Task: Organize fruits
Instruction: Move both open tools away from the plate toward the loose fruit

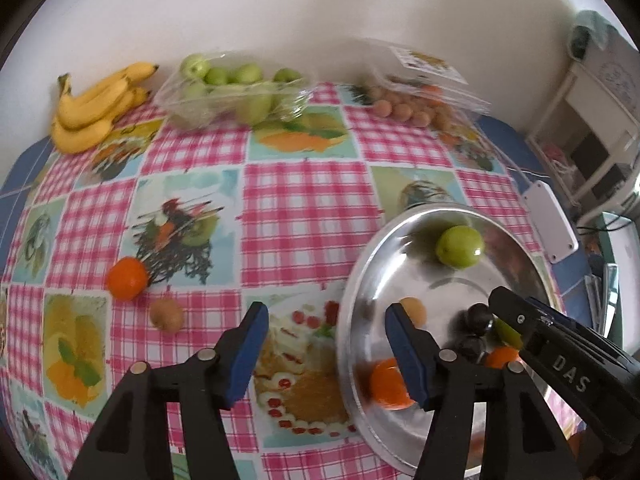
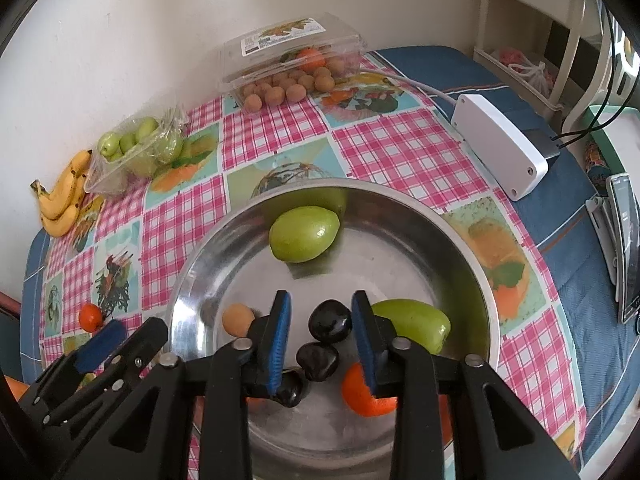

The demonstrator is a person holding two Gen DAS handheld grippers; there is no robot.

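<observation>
Fruits fill the round steel bowl (image 2: 472,248); right hand-held gripper (image 2: 322,334) stands released around a dark plum (image 2: 330,320), left hand-held gripper (image 1: 324,350) released, empty.

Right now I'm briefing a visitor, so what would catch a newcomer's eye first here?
The shiny metal bowl in the foreground, holding a green fruit, dark plums and an orange. Behind it, the loud pink checked tablecloth, with yellow bananas at its far left against the wall.

Tablecloth (image 2: 280,136): pink-and-white gingham squares alternating with fruit prints, blue border. Metal bowl (image 2: 460,240): silver. Bananas (image 1: 96,108): yellow. Tangerine (image 1: 127,278): orange. Gripper pads (image 2: 280,336): blue. Power adapter (image 2: 496,144): white.
</observation>
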